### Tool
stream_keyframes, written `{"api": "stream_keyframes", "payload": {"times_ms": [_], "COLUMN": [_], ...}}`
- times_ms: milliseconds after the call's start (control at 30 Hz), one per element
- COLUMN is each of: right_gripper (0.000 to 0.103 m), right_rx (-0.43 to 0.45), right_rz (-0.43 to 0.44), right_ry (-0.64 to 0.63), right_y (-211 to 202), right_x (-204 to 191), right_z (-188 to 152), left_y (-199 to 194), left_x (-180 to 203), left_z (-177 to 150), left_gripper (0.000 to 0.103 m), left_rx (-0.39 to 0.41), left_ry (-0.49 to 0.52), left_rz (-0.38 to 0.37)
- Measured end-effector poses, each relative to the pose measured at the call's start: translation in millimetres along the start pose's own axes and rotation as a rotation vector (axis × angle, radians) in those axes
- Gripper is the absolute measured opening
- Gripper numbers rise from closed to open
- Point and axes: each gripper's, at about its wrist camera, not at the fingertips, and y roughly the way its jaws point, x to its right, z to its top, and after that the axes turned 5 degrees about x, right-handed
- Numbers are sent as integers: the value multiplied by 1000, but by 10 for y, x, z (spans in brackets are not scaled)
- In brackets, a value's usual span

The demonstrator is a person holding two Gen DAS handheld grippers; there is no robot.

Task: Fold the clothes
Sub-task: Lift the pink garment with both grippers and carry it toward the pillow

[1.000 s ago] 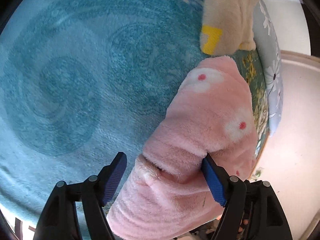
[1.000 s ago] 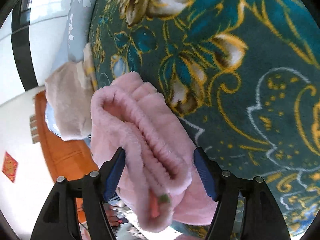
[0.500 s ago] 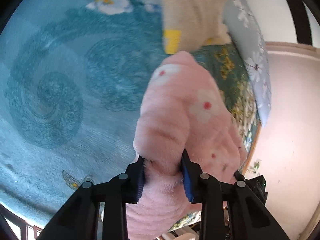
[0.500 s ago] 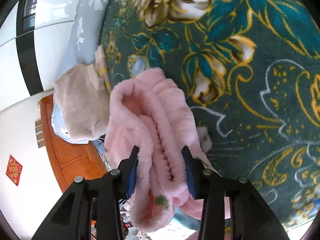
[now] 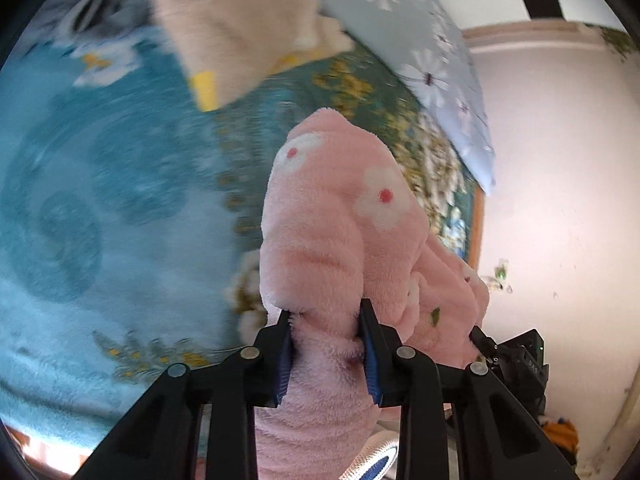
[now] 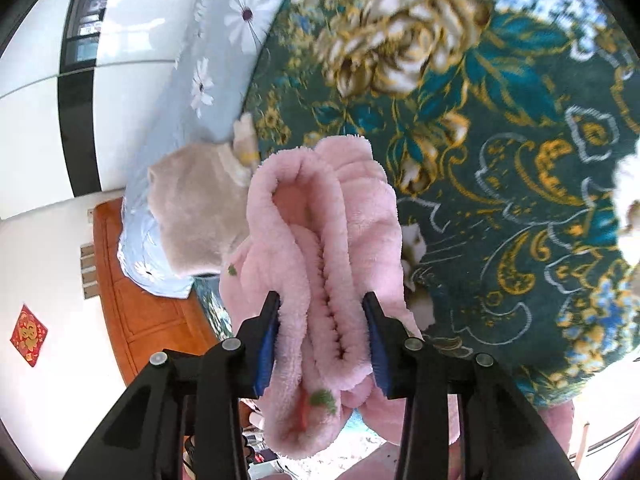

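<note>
Both sets of jaws are clamping folds of the same pink fleece garment (image 5: 340, 216). At the bottom centre of the left wrist view, the left gripper (image 5: 326, 320) is pinching a thick bunched roll of the pink fleece between its blue pads (image 5: 370, 354), and the fabric is bulging above and below them. At the bottom centre of the right wrist view, the right gripper (image 6: 320, 312) is squeezing several stacked layers of the garment (image 6: 320, 232) edge-on, so that the ribbed folded edges are running up toward the middle of the frame. White flowers with red centres are showing on the fleece in the left wrist view, and a small green motif is showing on a fold hanging near the bottom of the right wrist view.

Behind the garment, a teal patterned blanket (image 5: 100, 200) is covering the bed and filling the left half of the left wrist view; in the right wrist view its darker part, with gold and white flowers (image 6: 500, 140), is filling the right half. Further back, a cream fleece garment (image 5: 240, 20) is lying at the top centre of the left wrist view, appearing again at left of centre in the right wrist view (image 6: 192, 208). Beside it, a pale blue daisy-print pillow (image 5: 440, 80) is lying against the blanket's edge. An orange-brown wooden panel (image 6: 132, 288) is showing at the lower left of the right wrist view.
</note>
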Motion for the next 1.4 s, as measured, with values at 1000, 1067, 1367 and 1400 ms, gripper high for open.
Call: {"api": "stream_keyframes", "payload": {"times_ms": [1000,1067,1367,1400], "right_gripper": [41,41,40,40], "right_rx": [84,88,105,100], "right_rz": [86,80,60,45], "right_ry": [-81,-69,2,5], "right_y": [-1236,-1201,-1017,-981], "right_x": [420,468,784,832], "right_z": [3880,4068,4676,4685], "left_y": [2748,2895,3316,3344], "left_x": [3127,3211,3201,3180], "left_z": [1367,1487,1885,1866], "left_gripper": [30,30,25,25], "left_rx": [-15,-19,-7,-15], "left_ry": [124,127,54,51], "left_rz": [74,84,107,113]}}
